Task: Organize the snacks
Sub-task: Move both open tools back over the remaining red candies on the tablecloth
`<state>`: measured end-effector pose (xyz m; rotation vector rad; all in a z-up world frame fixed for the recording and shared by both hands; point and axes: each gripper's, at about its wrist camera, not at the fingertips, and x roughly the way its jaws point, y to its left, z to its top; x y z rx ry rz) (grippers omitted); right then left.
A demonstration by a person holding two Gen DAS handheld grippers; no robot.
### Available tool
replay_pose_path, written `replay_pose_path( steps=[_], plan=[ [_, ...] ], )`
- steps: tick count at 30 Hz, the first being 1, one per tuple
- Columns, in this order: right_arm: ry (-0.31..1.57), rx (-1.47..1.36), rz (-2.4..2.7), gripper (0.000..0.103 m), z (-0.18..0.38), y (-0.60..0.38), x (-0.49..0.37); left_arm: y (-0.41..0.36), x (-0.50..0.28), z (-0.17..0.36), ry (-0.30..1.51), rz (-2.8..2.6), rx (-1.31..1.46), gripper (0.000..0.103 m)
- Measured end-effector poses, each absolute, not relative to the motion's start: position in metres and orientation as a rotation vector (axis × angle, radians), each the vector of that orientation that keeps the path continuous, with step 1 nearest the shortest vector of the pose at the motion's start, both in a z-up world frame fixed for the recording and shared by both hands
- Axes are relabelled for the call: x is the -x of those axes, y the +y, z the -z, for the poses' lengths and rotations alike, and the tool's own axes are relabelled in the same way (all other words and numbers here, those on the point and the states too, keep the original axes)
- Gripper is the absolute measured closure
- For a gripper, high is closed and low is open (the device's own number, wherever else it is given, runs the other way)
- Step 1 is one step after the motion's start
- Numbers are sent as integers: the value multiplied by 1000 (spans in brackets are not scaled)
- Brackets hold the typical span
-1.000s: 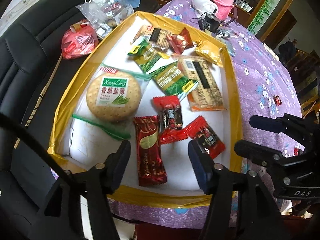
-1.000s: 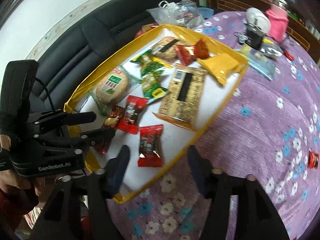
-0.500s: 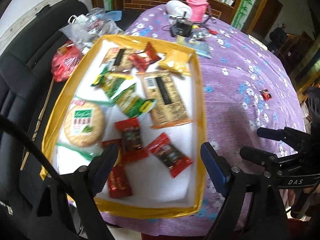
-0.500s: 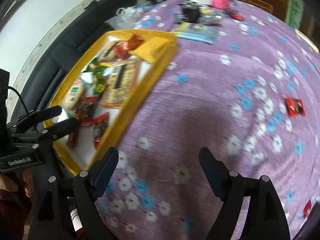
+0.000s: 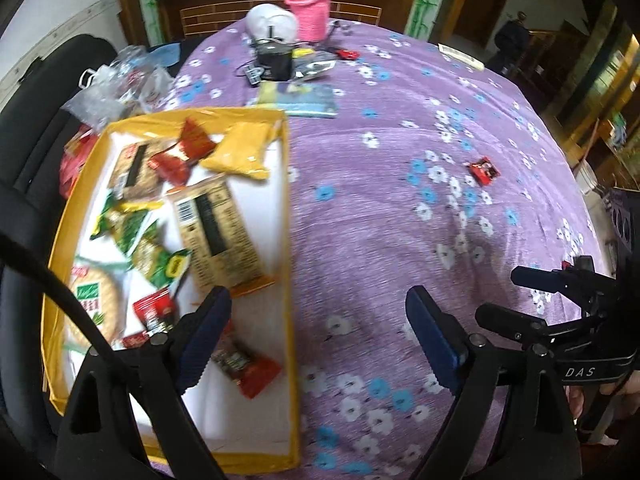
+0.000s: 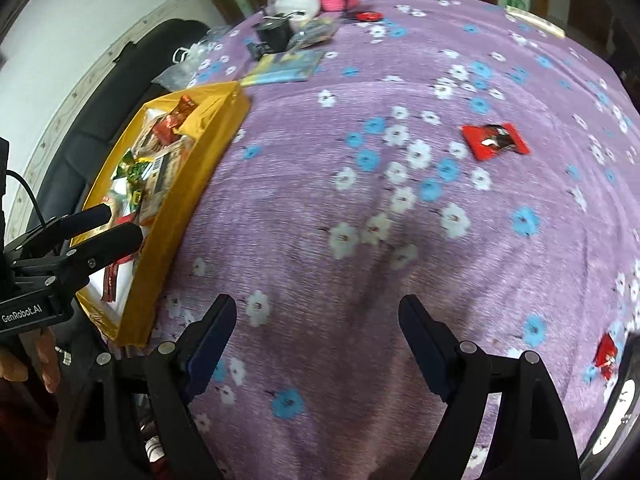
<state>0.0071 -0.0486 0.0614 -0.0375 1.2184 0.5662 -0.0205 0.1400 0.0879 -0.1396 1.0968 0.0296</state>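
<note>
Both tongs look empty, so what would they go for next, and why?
Probably the right tongs should reach toward the red snack lying loose on the purple cloth. Most other snacks already lie in the yellow tray, and this one lies ahead of those tongs, whose jaws have just been opening, with nothing between them.

Yellow tray [image 5: 289, 240]: one
Red snack packets loose on cloth: two, one far [image 6: 495, 141], one near right [image 6: 607, 354]
Grippers: two, left [image 5: 318, 330], right [image 6: 317, 334]
</note>
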Motion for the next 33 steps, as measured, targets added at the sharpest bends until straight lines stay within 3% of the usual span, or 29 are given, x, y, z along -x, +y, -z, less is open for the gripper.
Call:
replay_pose_path(
  steps=[14, 17, 33],
  plan=[
    [1205, -16, -521, 12, -65, -80, 6, 96, -17, -79, 1128, 121, 110, 7],
    [1220, -55, -473, 3, -63, -92, 10, 86, -30, -73, 1156, 162, 118, 7],
    [1179, -74, -269, 2, -94, -157, 27, 51, -91, -78, 1160, 252, 43, 7]
  ],
)
